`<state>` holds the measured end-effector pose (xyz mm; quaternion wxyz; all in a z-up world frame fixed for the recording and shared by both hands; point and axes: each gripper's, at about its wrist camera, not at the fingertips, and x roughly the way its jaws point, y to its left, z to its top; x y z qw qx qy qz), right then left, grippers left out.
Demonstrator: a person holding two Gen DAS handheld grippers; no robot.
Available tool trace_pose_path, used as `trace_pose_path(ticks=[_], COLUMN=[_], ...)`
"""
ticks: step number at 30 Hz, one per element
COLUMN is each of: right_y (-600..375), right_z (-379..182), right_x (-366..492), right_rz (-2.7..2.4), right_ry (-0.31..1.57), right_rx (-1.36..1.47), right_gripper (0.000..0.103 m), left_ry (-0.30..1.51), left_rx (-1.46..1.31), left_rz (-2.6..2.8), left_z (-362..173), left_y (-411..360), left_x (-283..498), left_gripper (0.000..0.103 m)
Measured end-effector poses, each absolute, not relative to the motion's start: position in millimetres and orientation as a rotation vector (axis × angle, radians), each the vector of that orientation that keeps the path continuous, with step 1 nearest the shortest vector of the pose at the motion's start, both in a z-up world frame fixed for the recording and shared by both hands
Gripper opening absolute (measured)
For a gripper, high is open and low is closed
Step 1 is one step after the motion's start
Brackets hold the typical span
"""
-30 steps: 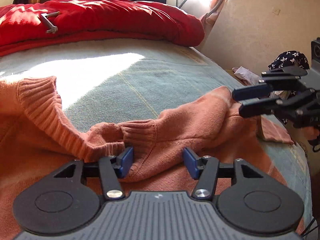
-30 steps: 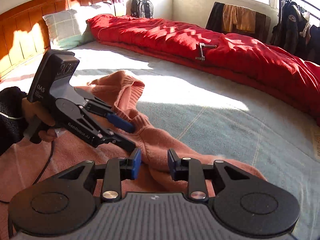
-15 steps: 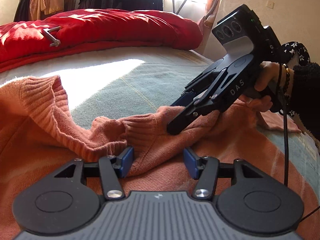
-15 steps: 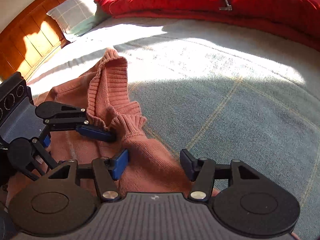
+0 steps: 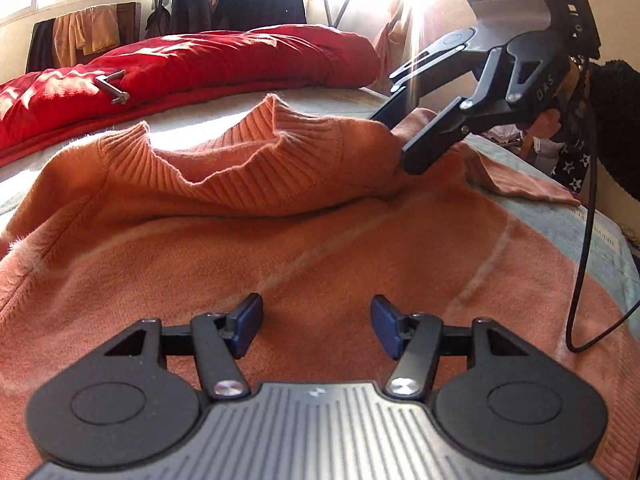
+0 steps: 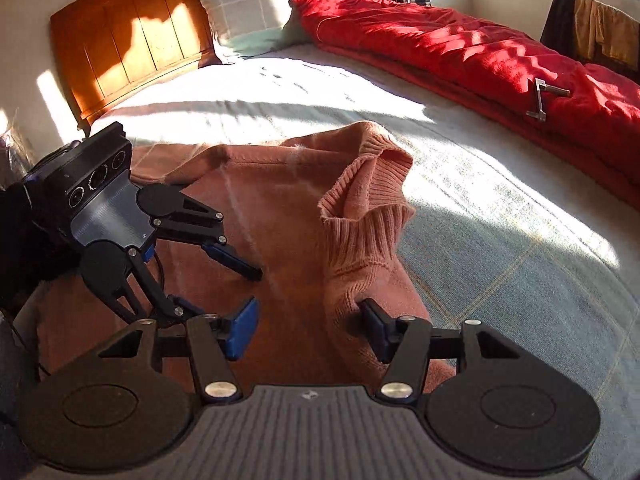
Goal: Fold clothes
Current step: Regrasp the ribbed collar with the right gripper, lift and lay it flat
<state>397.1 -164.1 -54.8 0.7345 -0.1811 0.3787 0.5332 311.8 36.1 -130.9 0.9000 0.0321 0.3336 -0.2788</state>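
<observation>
An orange knit sweater (image 5: 320,240) lies spread on the bed (image 6: 500,248), its ribbed collar (image 5: 248,160) standing up in a loose fold toward the red duvet (image 5: 200,64). The left gripper (image 5: 316,326) hovers over the flat body of the sweater with its fingers apart and opening further — the blue pads (image 5: 248,322) clasp nothing, and the knit lies beneath them rather than between. The right gripper (image 6: 308,326) sits at the sweater's edge just below the collar (near the shoulder, as far as the fisheye allows): its fingers are spread, and a bulge of fabric fills the gap, touching the right-hand finger (image 6: 374,326) while the left-hand one stands clear. Whether that fold is truly pinched is hard to say — it looks loose.
</observation>
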Motion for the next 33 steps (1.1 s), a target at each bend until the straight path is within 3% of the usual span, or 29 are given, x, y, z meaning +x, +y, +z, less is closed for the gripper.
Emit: trace_pose_path(ticks=[6, 11, 13, 15, 23, 25, 33], right_y=[-149.4, -157.6, -154.9, -151.3, -145.8, -138.0, -124.6], right_z=[-69.9, -74.9, -79.5, -78.7, -51.7, -57.8, -147.3], right_x=[387.1, 419.8, 424.5, 422.0, 450.0, 466.2, 532.7], right_rz=[1.102, 1.075, 1.022, 0.971, 0.652, 0.546, 0.406], right_ry=[0.811, 0.845, 0.836, 0.803, 0.599, 0.556, 0.757], right_rx=[-0.473, -0.244, -0.266, -0.328, -0.484, -0.549, -0.556], right_gripper=[0.052, 0.051, 0.029, 0.020, 0.016, 0.008, 0.009], left_ry=[0.687, 0.682, 0.684, 0.683, 0.598, 0.584, 0.629], left_rx=[0.058, 0.053, 0.047, 0.042, -0.014, -0.030, -0.045], left_rz=[-0.580, -0.584, -0.587, -0.588, -0.557, -0.566, -0.530], left_z=[-132.6, -134.5, -134.7, -134.5, -112.5, -107.9, -120.9], left_y=[39.2, 40.4, 42.0, 43.5, 52.8, 55.4, 62.4], left_x=[312.8, 311.5, 311.3, 310.2, 300.9, 300.2, 308.9], left_gripper=[0.061, 0.062, 0.063, 0.063, 0.063, 0.065, 0.066])
